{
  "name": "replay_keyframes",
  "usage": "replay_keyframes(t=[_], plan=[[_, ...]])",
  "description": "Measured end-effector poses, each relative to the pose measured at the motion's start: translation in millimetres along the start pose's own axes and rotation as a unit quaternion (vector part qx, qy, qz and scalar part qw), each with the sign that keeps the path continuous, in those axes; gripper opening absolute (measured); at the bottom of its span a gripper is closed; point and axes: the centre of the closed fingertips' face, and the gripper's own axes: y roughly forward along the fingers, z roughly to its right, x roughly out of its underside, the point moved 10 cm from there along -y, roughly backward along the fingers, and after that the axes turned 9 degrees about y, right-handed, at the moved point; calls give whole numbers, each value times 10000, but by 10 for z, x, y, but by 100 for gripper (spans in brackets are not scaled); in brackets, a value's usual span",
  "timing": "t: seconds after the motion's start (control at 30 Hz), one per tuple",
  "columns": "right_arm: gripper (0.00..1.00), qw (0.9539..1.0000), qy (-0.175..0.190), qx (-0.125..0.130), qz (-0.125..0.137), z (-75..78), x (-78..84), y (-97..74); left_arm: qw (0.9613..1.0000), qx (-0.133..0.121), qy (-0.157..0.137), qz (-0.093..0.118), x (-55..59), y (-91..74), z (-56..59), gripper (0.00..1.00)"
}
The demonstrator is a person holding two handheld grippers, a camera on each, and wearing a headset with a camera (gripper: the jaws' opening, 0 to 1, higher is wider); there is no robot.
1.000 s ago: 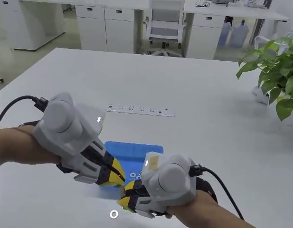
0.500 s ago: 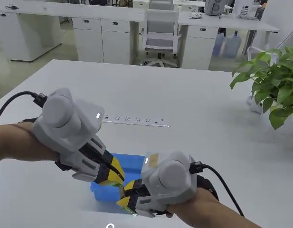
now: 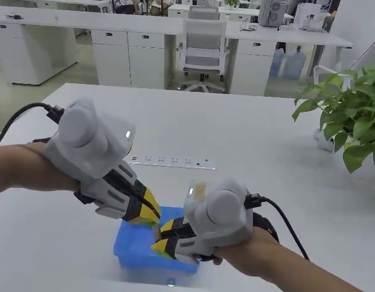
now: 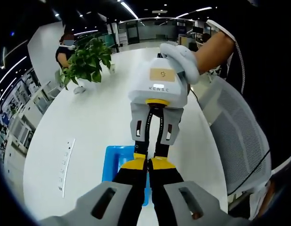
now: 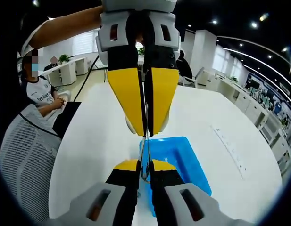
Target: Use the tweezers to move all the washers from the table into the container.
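Above blue container [image 3: 134, 254] on counter [image 3: 266, 152], left gripper [image 3: 152, 214] and right gripper [image 3: 160, 238] meet, fingers [image 5: 164, 94] of both clenched on tweezers [image 5: 145, 155]

The white surface [image 3: 266, 152] before me carries a blue container [image 3: 134, 257] at my near edge, one small washer [image 3: 170, 282] just beside its front wall, and a white power strip [image 3: 172, 162] lying flat farther out.

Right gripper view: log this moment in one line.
left gripper: shut on tweezers | right gripper: shut on tweezers | position: both over blue container
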Motion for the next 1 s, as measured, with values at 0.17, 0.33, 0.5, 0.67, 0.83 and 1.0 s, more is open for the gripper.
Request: replay_keyframes(t=[0.17,0.33,0.5,0.67,0.83,1.0], plan=[[9,10000,-4,21,39,79,-22,14,10000,-12,41,-33,5,-5,-70,5],[9,10000,-14,29,42,145,-10,45,10000,-25,51,-59,37,19,-127,5],[9,10000,21,36,37,217,22,92,9999,-41,43,-88,87,61,-179,5],[10,10000,53,34,43,276,52,141,9999,-43,25,-110,143,97,-230,5],[10,9999,115,10,62,338,84,207,9999,-49,9,-155,209,131,-275,5],[10,9998,166,-22,48,380,125,288,9998,-48,-28,-209,288,174,-295,5]])
